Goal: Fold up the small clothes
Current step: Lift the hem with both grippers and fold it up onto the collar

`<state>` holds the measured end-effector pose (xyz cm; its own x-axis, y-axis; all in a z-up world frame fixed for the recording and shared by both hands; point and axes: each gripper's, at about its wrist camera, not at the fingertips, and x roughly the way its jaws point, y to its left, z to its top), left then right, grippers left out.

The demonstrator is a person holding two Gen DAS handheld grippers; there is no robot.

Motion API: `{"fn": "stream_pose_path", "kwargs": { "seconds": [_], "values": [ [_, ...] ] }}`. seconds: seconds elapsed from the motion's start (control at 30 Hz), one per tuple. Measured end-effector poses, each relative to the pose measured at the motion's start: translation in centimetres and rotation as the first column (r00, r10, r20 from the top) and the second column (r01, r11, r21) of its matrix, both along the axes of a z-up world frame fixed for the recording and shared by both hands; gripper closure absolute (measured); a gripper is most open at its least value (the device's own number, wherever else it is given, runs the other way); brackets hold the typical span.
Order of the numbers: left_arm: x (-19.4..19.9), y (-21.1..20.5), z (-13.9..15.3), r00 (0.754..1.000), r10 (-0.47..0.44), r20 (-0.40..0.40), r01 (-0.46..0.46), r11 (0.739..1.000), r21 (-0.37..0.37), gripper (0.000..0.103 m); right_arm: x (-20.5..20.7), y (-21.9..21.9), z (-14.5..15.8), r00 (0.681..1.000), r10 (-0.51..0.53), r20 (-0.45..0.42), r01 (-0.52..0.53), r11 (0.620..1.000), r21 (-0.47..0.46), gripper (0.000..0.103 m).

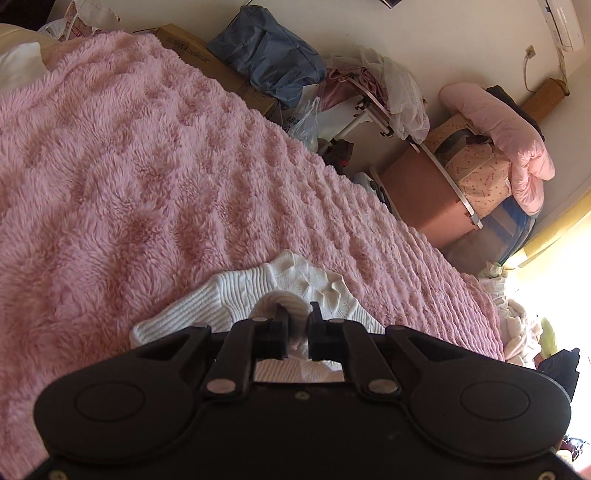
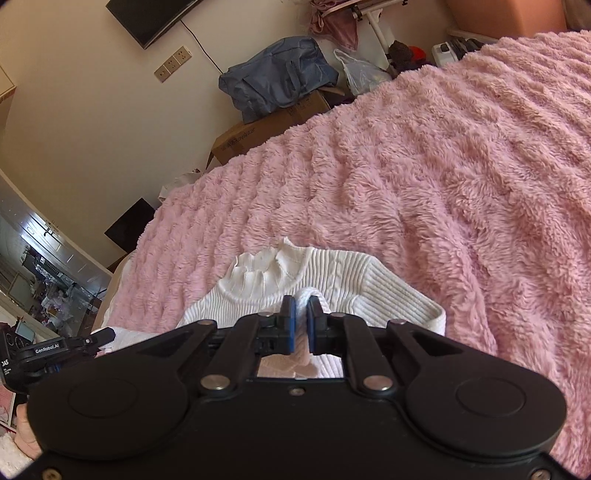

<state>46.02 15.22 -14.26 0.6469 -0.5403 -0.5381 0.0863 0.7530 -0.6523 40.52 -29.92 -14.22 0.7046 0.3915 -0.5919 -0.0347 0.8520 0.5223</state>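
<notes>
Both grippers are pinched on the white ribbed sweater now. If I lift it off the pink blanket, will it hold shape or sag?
The white ribbed sweater will probably sag between the left gripper and right gripper: it bunches at both pinches. The fluffy pink blanket may drag on trailing knit. It looks light.

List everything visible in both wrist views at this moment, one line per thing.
White ribbed knit sweater: one, white, on the bed, pinched by both grippers.
Fluffy blanket: one, pink, covering the bed.
Duffel bag: one, blue-grey, on the box beside the bed.
Cardboard box: one, brown, against the wall.
Plastic bag: one, clear, beside the duffel bag.
Wall television: one, black, upper wall.
Padded jacket: one, pink, on the pile in the corner.
Left gripper: black, shut on the sweater.
Right gripper: black, blue pads, shut on the sweater.
</notes>
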Motion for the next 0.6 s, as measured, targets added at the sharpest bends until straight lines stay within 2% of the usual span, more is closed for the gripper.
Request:
{"fn": "stream_pose_path", "kwargs": {
  "seconds": [0.33,0.43,0.5,0.6],
  "values": [
    [6.6,0.6,-6.0,0.992,0.081,-0.098,-0.073,0.994,0.078,0.098,6.6,0.2,-5.0,0.992,-0.061,-0.110,0.057,0.998,-0.035,0.095],
    [7.0,1.3,-7.3,0.989,0.105,-0.108,-0.102,0.994,0.040,0.098,7.9,0.4,-6.5,0.987,-0.074,-0.146,0.063,0.995,-0.076,0.095],
    [6.6,1.3,-7.4,0.991,0.094,-0.100,-0.092,0.995,0.031,0.098,7.9,0.1,-6.9,0.985,-0.100,-0.142,0.088,0.992,-0.090,0.091],
    [5.4,0.6,-6.6,0.997,0.049,-0.053,-0.045,0.997,0.066,0.098,7.3,-1.1,-6.0,0.987,-0.143,-0.077,0.136,0.986,-0.093,0.077]
  ]
}}
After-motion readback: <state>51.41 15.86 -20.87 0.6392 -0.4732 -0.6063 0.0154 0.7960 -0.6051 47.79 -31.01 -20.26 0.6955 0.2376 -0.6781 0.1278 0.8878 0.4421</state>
